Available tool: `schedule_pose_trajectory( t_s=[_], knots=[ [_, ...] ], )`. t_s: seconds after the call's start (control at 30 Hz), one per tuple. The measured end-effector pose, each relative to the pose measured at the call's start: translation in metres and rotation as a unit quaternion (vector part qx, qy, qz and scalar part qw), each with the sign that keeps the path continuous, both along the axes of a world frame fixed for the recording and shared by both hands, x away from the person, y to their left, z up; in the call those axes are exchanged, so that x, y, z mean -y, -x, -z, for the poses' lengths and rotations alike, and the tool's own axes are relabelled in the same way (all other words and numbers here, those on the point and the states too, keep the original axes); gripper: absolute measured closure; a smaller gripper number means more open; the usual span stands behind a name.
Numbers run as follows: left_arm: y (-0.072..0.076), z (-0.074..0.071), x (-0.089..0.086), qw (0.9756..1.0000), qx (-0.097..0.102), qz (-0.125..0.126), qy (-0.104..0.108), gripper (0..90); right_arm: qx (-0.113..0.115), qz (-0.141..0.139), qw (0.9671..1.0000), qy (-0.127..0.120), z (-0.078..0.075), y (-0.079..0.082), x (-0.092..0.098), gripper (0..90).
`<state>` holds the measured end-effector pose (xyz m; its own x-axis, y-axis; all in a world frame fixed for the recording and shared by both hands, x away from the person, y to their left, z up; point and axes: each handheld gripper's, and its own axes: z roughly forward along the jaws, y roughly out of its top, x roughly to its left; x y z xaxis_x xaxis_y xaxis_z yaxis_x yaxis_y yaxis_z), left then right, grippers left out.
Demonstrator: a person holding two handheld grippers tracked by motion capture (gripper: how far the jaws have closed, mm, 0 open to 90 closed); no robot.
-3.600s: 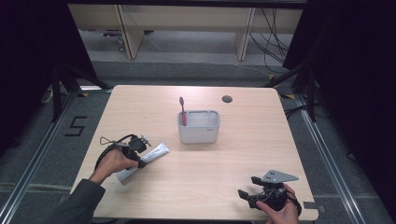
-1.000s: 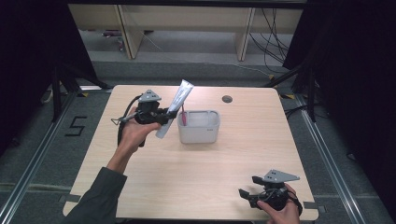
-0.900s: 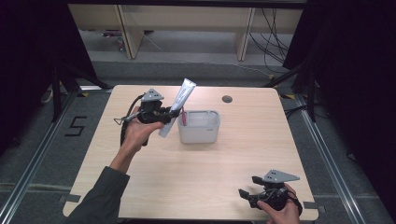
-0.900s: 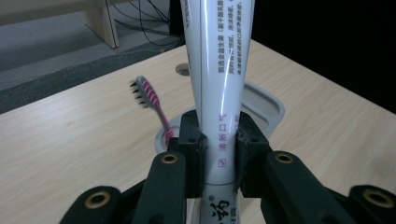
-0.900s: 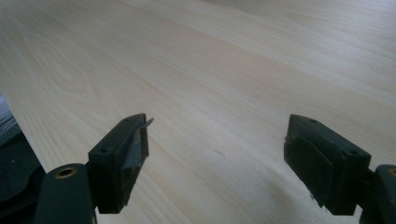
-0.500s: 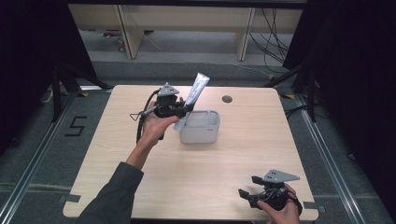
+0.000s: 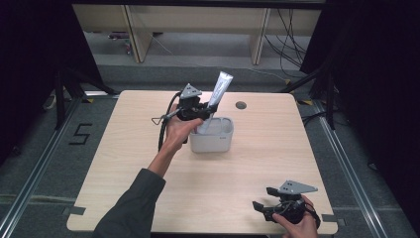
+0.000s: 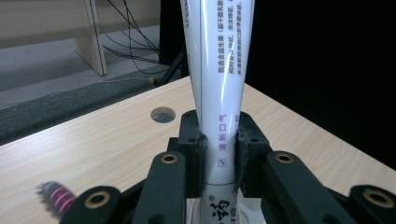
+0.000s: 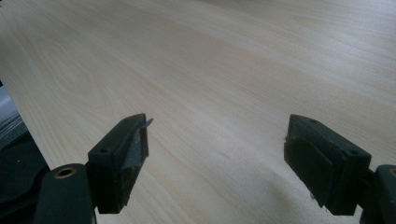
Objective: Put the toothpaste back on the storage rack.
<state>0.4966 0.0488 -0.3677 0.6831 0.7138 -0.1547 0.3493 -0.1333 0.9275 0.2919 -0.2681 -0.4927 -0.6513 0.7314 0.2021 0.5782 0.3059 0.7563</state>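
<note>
Just above the centre of the high view, the left gripper (image 7: 202, 112) is clamped on a white tube (image 7: 216, 94), held nearly upright with its lower end dipping into the grey bin (image 7: 214, 141) on the surface (image 7: 277, 148). To seat it well, I judge the tube should go straight down, clear of the pink brush (image 8: 56, 198) at lower left of the left gripper view, before release. The right gripper (image 7: 271, 207), lower right, rests wide and empty.

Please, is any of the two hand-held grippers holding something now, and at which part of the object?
The left hand-held gripper holds a white tube upright, clamped on its lower part, above the grey container. The right hand-held gripper is open and holds nothing.
</note>
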Motion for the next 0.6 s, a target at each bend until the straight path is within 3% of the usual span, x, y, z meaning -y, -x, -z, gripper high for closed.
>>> schedule_pose_trajectory(
  t_s=[0.07, 0.17, 0.33, 0.6],
  knots=[
    [-0.002, 0.0, 0.001, 1.0, -0.006, 0.005, 0.003, 75.0, 0.002, -0.004, 1.0, 0.001, 0.0, 0.0, 0.0, 22.9],
    [-0.005, 0.002, 0.006, 1.0, -0.003, -0.002, -0.003, 75.0, 0.009, -0.008, 0.9999, 0.005, 0.0, -0.001, 0.001, 22.9],
    [-0.009, 0.008, 0.01, 0.9998, 0.004, -0.011, 0.014, 75.1, 0.008, -0.009, 0.9999, 0.003, 0.0, -0.001, 0.0, 22.9],
    [-0.011, 0.016, 0.016, 0.9998, 0.013, -0.007, 0.014, 74.9, 0.013, -0.009, 0.9999, 0.006, -0.001, -0.001, 0.001, 22.9]
  ],
)
